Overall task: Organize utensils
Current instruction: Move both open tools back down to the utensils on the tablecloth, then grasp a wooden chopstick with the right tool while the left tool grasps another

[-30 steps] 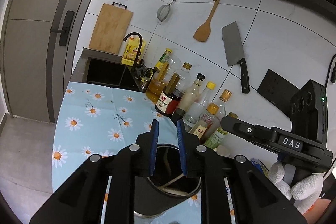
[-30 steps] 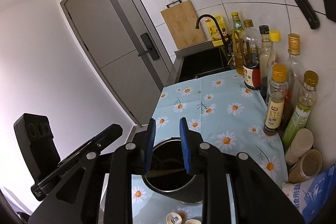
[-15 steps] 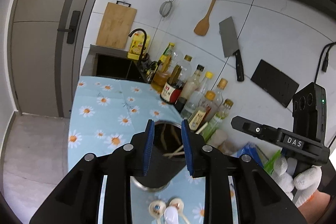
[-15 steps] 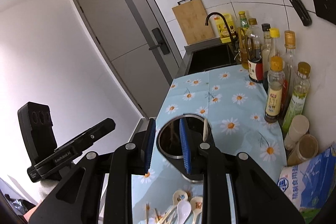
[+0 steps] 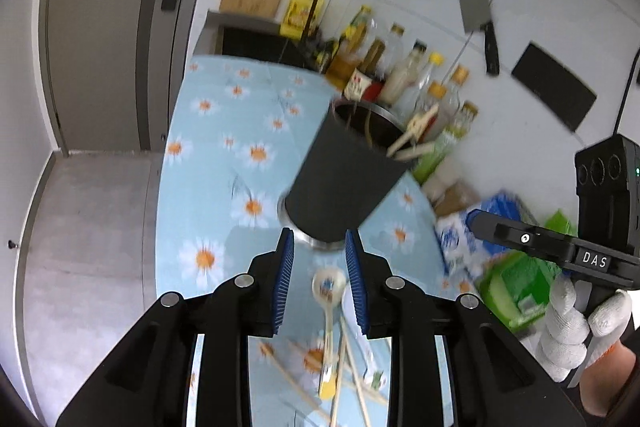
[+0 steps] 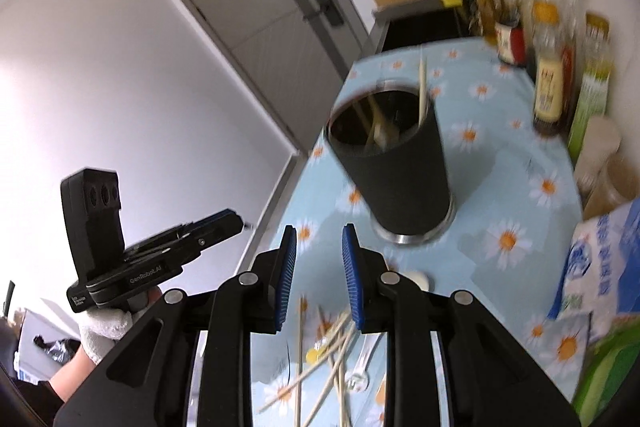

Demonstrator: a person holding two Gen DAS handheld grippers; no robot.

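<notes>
Black and steel-footed, the utensil holder (image 5: 344, 183) stands on the daisy-cloth worktop (image 5: 208, 155) at twelve o'clock from both claws, a few chopsticks (image 6: 421, 87) already inside. Loose chopsticks (image 6: 332, 359) and a ceramic spoon (image 5: 329, 287) lie scattered at six o'clock, unsorted. Left claw (image 5: 319, 279) and right claw (image 6: 319, 277) are narrowly parted, empty.

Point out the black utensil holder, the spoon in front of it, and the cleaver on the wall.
utensil holder (image 5: 344, 179), left wrist view, on its dark side wall.
spoon (image 5: 329, 283), left wrist view, on its bowl.
cleaver (image 5: 475, 1), left wrist view, on its blade.
</notes>
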